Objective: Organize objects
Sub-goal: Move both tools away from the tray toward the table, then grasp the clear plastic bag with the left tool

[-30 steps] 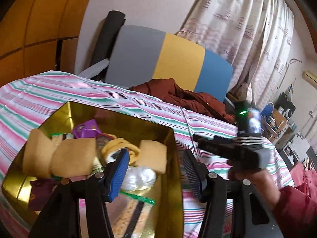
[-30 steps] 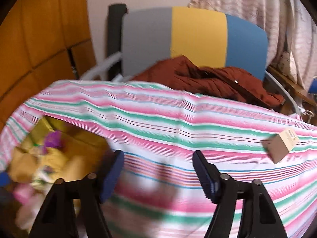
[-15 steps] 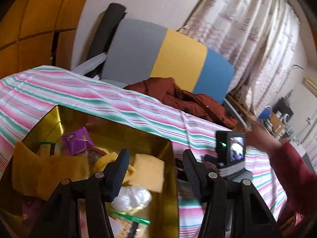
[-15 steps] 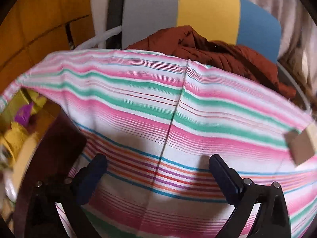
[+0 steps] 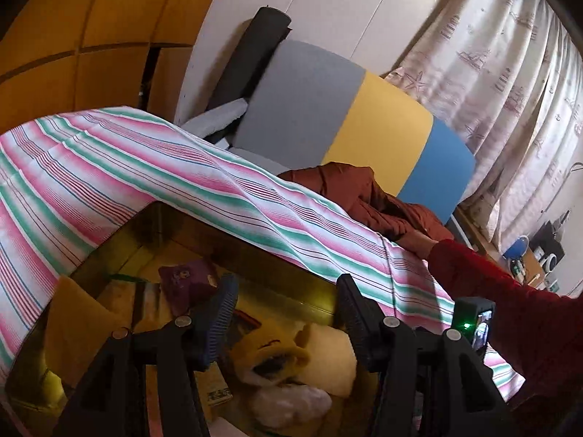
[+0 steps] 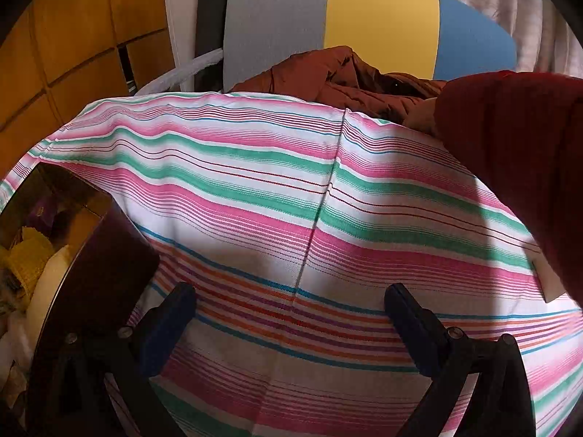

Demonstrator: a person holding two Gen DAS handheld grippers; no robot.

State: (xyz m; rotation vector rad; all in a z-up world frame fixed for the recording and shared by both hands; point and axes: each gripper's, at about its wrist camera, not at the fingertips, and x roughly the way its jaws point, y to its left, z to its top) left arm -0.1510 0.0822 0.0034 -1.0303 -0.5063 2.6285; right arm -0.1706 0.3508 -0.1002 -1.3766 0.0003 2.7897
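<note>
Gold box [image 5: 309, 306] beside bare striped cloth [image 6: 291, 218]

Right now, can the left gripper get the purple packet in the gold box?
Probably yes. The left gripper is open and empty over the gold box, and the purple packet lies uncovered just ahead of its left finger. Nothing blocks it.

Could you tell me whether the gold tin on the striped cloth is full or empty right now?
Fairly full. The gold tin holds a purple packet, yellow sponges and clear wrapped items piled together.
</note>
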